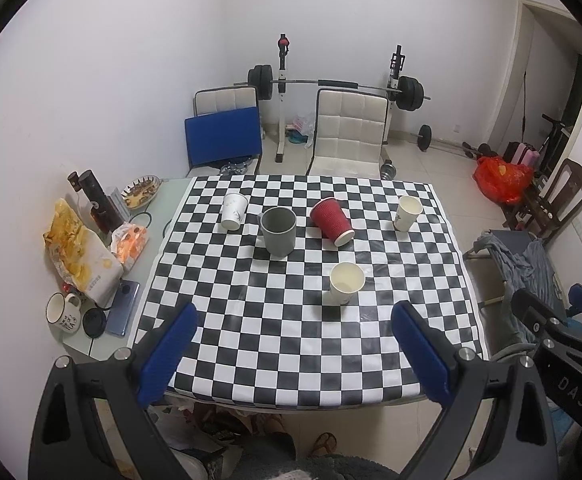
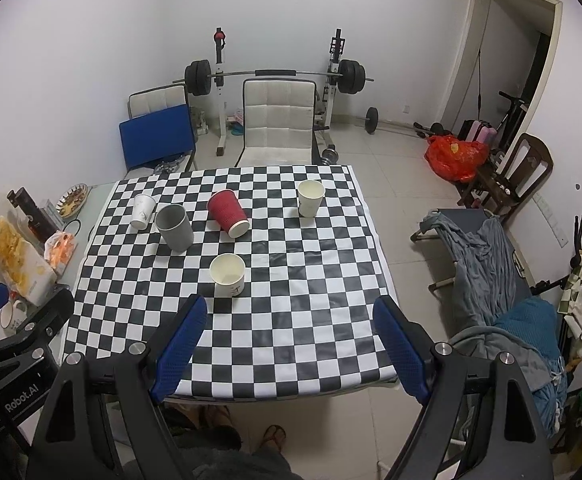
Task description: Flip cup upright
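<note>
We hold both grippers above the near edge of the table (image 1: 371,392), each spread wide with nothing between its blue pads. Our left gripper (image 1: 295,320) frames the checkered cloth (image 1: 251,320); our right gripper (image 2: 289,316) hangs to its right, over the cloth's near right part, and its pad shows at the right margin of the left wrist view.

Nearest us stands a white paper cup (image 1: 346,283), upright, mouth up. Farther back, near the middle, the grey mug (image 1: 278,231) stands upright. Just beside it to the right lies the red cup (image 1: 332,221), on its side or steeply tilted, its white-rimmed mouth turned toward us and to the right. Left of the mug and close to it, a white printed cup (image 1: 233,211) lies tipped over. Well apart, by the far right corner, another white cup (image 1: 408,213) stands upright.

Left of the cloth we see snack bags (image 1: 79,256) and a small mug (image 1: 63,313). Behind the table are two chairs (image 1: 349,132) and a barbell rack (image 1: 331,86).
</note>
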Tool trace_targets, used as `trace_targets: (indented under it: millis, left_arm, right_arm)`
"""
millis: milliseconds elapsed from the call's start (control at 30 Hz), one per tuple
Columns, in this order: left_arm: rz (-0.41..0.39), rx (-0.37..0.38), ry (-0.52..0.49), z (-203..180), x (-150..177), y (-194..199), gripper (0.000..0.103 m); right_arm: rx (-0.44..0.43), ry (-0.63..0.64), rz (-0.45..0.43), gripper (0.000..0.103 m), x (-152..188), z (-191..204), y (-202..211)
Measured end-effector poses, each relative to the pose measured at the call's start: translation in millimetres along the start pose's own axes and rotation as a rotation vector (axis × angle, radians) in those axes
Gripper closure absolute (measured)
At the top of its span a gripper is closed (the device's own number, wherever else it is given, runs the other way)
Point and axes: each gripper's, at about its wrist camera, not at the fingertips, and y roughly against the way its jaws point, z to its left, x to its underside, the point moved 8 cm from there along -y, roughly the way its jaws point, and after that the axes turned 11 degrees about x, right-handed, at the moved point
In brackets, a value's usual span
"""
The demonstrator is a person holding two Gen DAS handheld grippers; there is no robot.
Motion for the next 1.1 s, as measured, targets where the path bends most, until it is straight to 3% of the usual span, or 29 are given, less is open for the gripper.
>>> trace_targets:
  millis: [1100]
  left_arm:
    - [-0.034, -0.02, 0.028, 7, -13, 10, 0.004]
  right_arm:
    - [-0.013, 0.008, -0.004, 0.017, -3, 20, 20]
